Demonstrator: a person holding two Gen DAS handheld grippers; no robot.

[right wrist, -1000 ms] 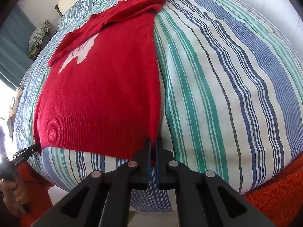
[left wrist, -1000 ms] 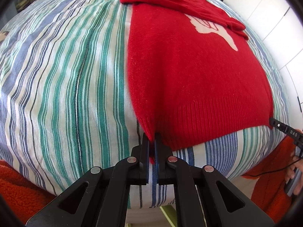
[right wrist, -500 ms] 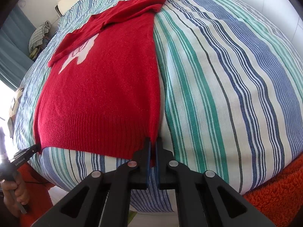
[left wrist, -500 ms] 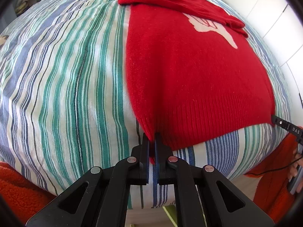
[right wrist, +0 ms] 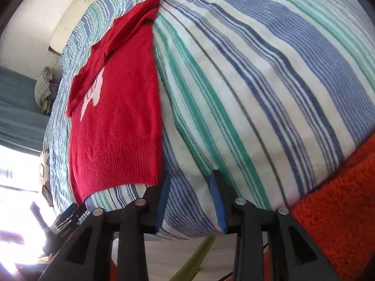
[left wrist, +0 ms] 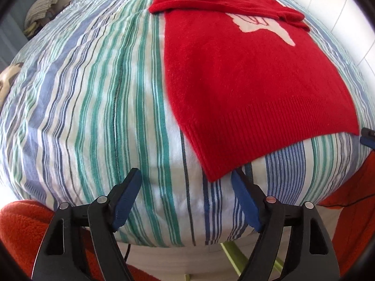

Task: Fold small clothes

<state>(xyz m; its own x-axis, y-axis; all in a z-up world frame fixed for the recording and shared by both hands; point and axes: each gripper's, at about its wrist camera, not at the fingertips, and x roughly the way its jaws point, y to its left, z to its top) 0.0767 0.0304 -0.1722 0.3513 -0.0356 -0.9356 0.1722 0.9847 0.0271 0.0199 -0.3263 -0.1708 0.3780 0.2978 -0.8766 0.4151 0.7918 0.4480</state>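
Left gripper (left wrist: 186,182): blue-padded fingers (left wrist: 127,194) spread wide, gripping nothing, hovering just off the near edge of the bed. Right gripper (right wrist: 189,182): fingers (right wrist: 216,196) parted too, though less widely, equally empty-handed.

Directly ahead, flat on the striped bedcover (left wrist: 98,98): a red knitted sweater (left wrist: 246,82), ribbed hem nearest, one hem corner lying between the left fingertips' line of sight and touching neither pad. In the right wrist view, same sweater (right wrist: 117,121) lying to the left, its hem corner just beside the left-hand pad of that gripper; contact there hard to judge. Sleeves folded across the far end, over the upper part of a pale motif (left wrist: 264,27) on the chest; motif showing thin red line work, no legible letters.

Small white lettering on the dark body of the other gripper at the lower left of the right wrist view, too small to read.

Orange fleece (right wrist: 339,201) at the lower edges of both views. Farther off, a checked fabric bundle (right wrist: 43,86) beside the bed and white wall panels (left wrist: 346,14) behind.
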